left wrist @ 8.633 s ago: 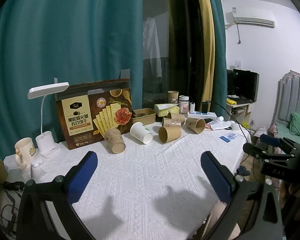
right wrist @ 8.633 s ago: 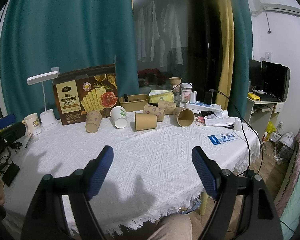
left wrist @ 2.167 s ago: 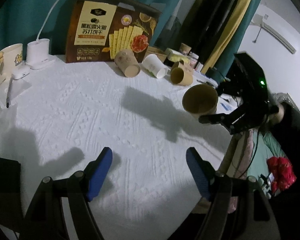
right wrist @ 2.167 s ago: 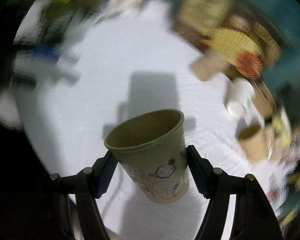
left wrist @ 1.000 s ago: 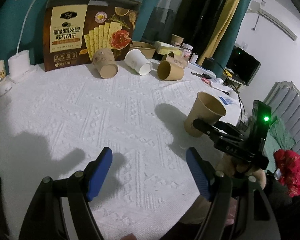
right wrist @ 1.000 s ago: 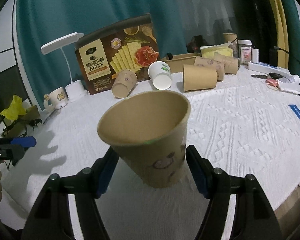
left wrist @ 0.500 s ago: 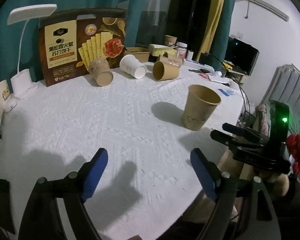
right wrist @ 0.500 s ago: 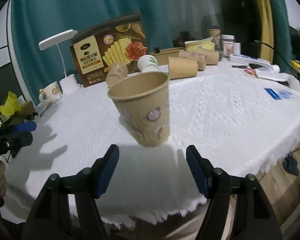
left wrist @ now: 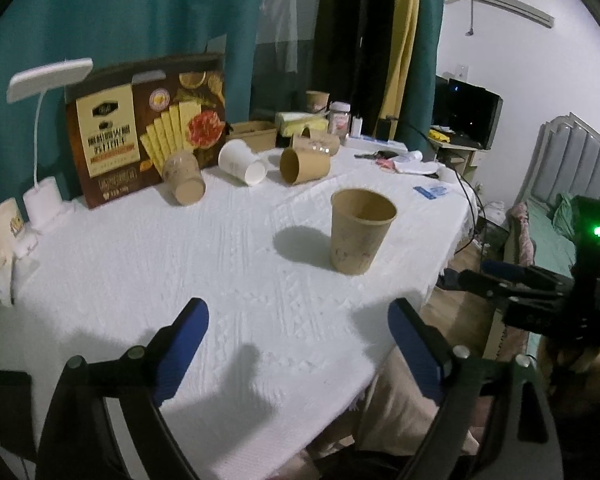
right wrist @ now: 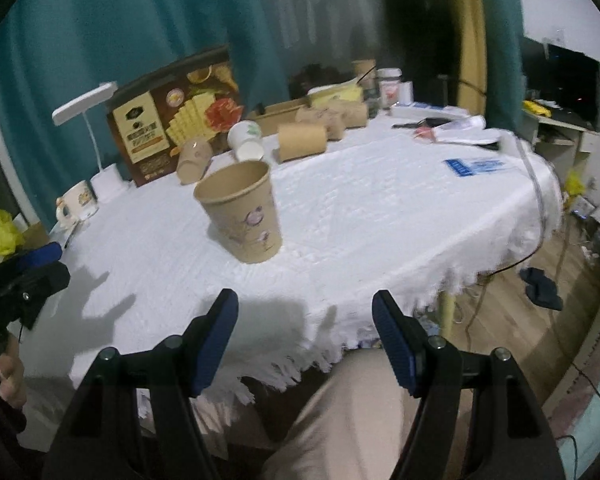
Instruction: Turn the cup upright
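My right gripper (right wrist: 304, 338) has its blue ribbed pads apart with nothing between them; half a second ago the brown paper cup with cartoon prints (right wrist: 242, 216) sat just ahead of them, and now it is farther off, at eleven o'clock. My left gripper (left wrist: 296, 350) has just been opening wider, empty, fingers spread. The cup stands free on the white woven tablecloth (left wrist: 148, 248), near the table's right edge at one o'clock from the left fingers, long axis vertical, mouth up, tapering to its base. Behind it, three paper cups (left wrist: 244, 166) lie on their sides before a brown cracker box (left wrist: 140, 128).
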